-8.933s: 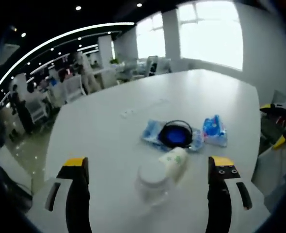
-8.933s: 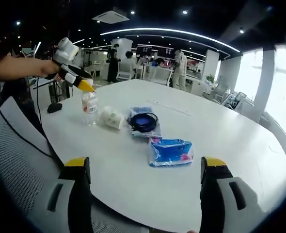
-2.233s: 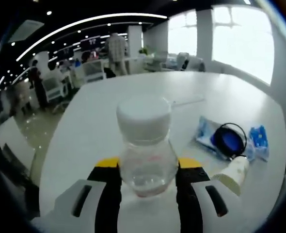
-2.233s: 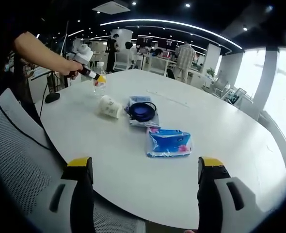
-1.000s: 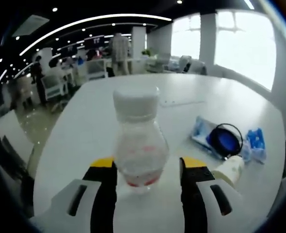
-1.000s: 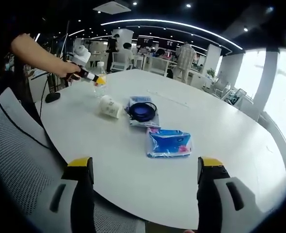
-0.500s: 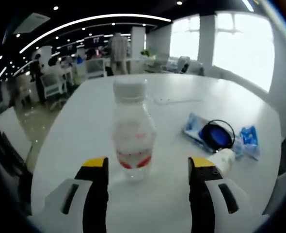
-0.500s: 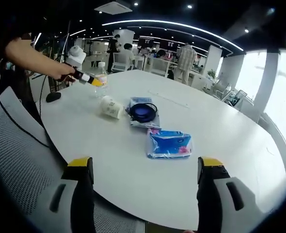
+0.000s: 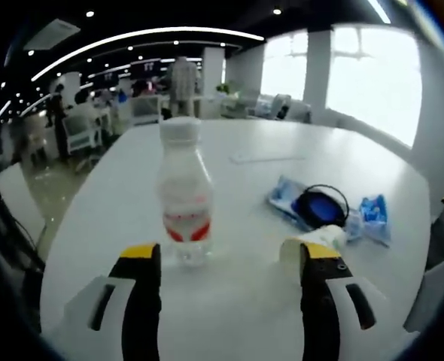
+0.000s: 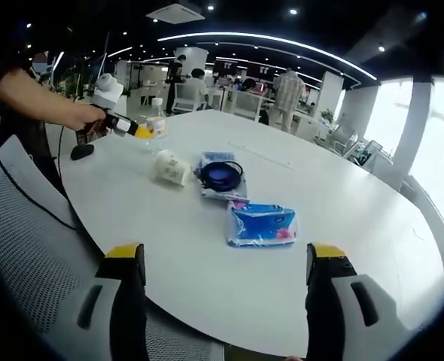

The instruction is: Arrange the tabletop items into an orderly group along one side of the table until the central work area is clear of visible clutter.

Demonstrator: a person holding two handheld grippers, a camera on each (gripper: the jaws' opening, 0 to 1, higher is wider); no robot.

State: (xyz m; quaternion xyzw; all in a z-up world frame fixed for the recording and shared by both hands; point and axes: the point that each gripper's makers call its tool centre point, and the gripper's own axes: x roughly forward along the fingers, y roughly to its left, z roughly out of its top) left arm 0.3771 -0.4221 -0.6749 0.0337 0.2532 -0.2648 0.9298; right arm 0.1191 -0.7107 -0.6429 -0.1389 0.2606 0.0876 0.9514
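Now the left gripper (image 9: 229,263) gapes wide before the upright bottle (image 9: 183,192), the right gripper (image 10: 226,263) also agape

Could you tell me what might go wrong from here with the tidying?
The bottle stands upright between the open left gripper's jaws; a sideways pull-back could tip it. The cup lies on its side right by one jaw and could roll if nudged. The cable rests on a blue packet, so lifting either may drag the other. The right gripper is open, short of the tissue pack.
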